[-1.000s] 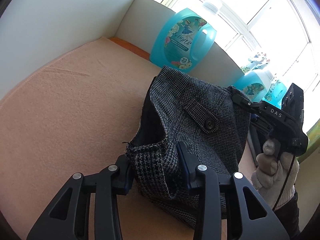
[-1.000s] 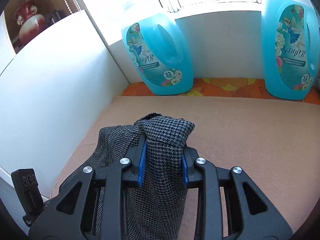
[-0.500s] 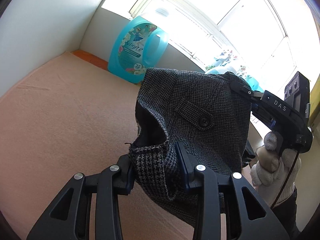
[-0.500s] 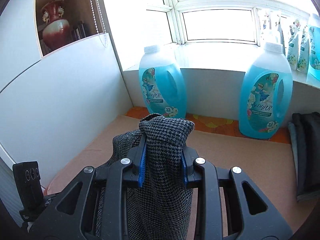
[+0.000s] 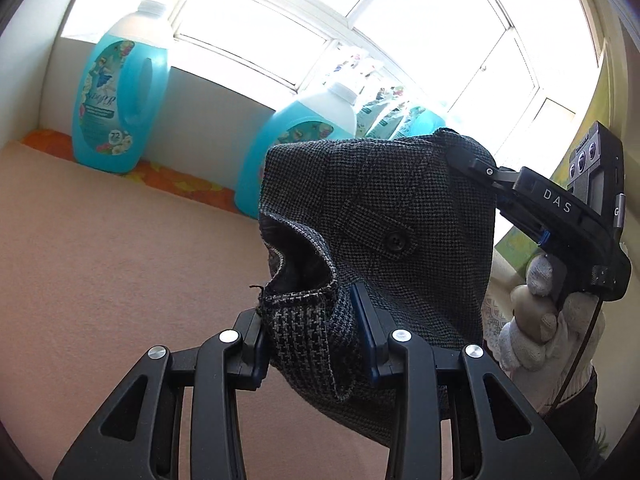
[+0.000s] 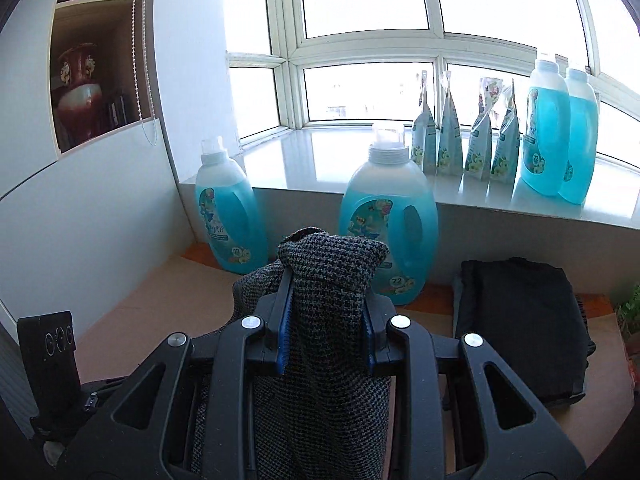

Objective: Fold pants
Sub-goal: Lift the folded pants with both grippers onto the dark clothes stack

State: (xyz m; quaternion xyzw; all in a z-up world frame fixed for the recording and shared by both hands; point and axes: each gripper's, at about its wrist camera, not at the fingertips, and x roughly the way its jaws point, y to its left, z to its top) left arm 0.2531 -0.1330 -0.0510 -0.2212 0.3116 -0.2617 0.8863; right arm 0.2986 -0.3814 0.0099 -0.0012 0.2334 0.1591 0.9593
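The grey houndstooth pants (image 5: 400, 216) hang in the air above the peach-coloured table (image 5: 120, 260), held at the waistband by both grippers. My left gripper (image 5: 312, 340) is shut on one waistband corner. My right gripper (image 6: 326, 312) is shut on the other corner (image 6: 332, 280); it also shows in the left wrist view (image 5: 472, 160), gripping the cloth at the upper right. A buttoned back pocket (image 5: 396, 240) faces the left camera. The legs hang down out of sight.
Two large blue detergent bottles (image 6: 232, 220) (image 6: 392, 236) stand at the table's back edge below the windowsill (image 6: 340, 160), which carries pouches and more bottles. A folded dark garment stack (image 6: 520, 320) lies at the right. A white wall (image 6: 80, 220) bounds the left.
Both grippers have lifted the pants up off the table; the views have tilted upward, bringing the window, sill and dark garment stack into sight. Both grips are unchanged.
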